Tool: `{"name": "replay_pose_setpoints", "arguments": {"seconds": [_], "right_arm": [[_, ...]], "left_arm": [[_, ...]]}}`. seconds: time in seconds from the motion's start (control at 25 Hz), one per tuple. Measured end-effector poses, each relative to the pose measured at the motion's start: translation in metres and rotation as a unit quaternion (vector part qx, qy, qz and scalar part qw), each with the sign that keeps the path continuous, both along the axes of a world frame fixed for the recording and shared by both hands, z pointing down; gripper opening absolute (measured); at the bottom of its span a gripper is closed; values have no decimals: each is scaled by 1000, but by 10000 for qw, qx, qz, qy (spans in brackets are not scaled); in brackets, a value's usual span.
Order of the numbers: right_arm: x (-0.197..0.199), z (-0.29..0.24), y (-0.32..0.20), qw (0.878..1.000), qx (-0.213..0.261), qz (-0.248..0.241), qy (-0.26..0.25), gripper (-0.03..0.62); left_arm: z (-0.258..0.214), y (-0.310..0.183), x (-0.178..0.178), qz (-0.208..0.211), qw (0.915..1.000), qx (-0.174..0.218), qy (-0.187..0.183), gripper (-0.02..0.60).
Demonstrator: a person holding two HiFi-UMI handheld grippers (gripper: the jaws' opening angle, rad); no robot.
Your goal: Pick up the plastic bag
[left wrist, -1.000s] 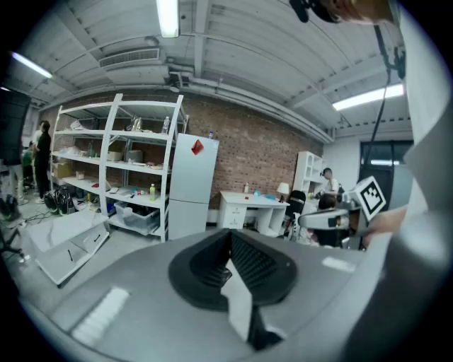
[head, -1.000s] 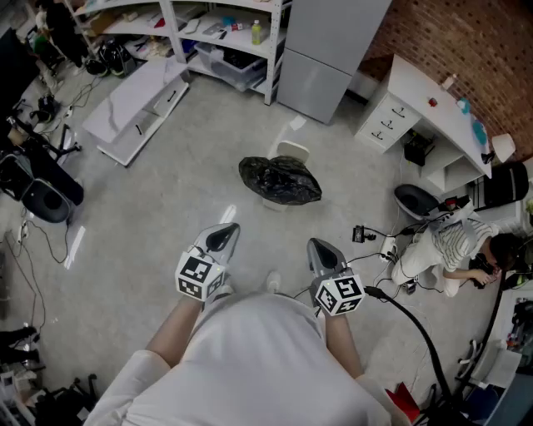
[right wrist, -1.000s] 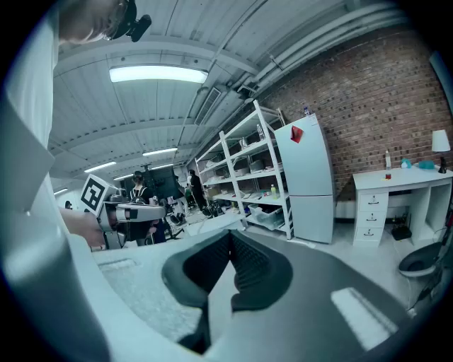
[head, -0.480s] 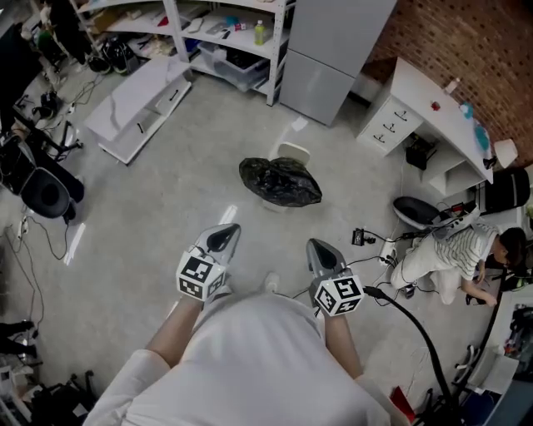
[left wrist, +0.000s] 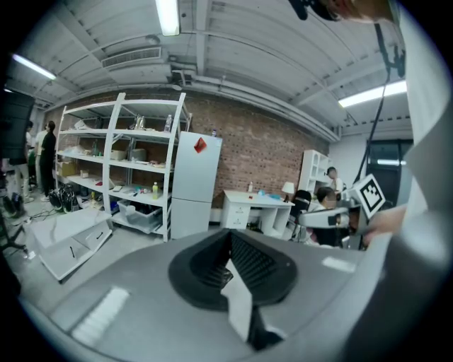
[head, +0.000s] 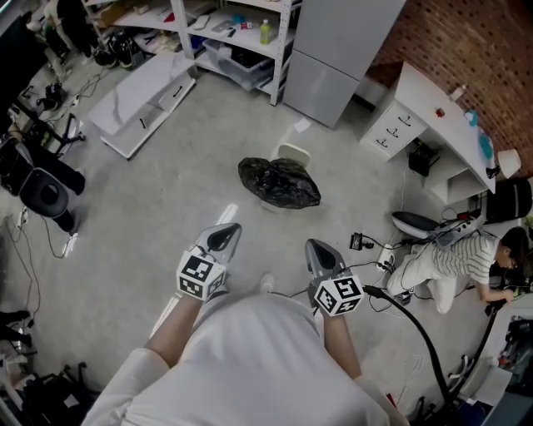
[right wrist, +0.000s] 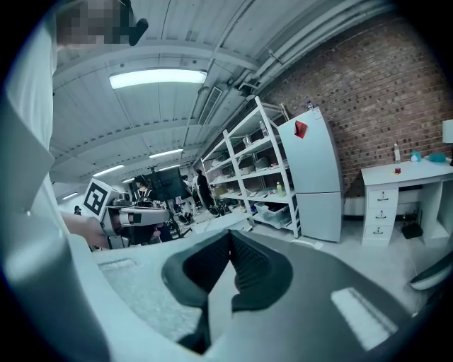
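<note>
plastic bag (head: pixel 280 182) | black, glossy, crumpled into a low rounded heap | lying on grey concrete floor, partly covering a small white object | untouched, well ahead of both grippers

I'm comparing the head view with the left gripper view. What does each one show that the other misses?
Only the head view: the black plastic bag, lying on the floor ahead of the person, and the black cables on the floor to its right.
Only the left gripper view: the ceiling lights, and a close look at the left tool, its jaws together with nothing between them.
Both: the white shelving, the tall pale cabinet beside it and the white desk.
</note>
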State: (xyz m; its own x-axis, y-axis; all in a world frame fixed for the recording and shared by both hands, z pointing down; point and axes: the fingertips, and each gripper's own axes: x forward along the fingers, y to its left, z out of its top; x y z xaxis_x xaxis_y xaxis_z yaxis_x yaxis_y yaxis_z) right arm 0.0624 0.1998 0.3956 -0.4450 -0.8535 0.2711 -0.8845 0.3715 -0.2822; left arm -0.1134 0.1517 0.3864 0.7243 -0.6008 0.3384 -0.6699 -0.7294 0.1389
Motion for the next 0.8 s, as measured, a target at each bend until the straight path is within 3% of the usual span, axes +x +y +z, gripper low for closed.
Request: {"name": "replay_pose_setpoints", "arguments": {"seconds": [0.8], "right_arm": [[60, 13, -19, 9977, 18, -673, 35, 0]], "left_arm": [[6, -17, 60, -257, 9993, 125, -221, 5]]}}
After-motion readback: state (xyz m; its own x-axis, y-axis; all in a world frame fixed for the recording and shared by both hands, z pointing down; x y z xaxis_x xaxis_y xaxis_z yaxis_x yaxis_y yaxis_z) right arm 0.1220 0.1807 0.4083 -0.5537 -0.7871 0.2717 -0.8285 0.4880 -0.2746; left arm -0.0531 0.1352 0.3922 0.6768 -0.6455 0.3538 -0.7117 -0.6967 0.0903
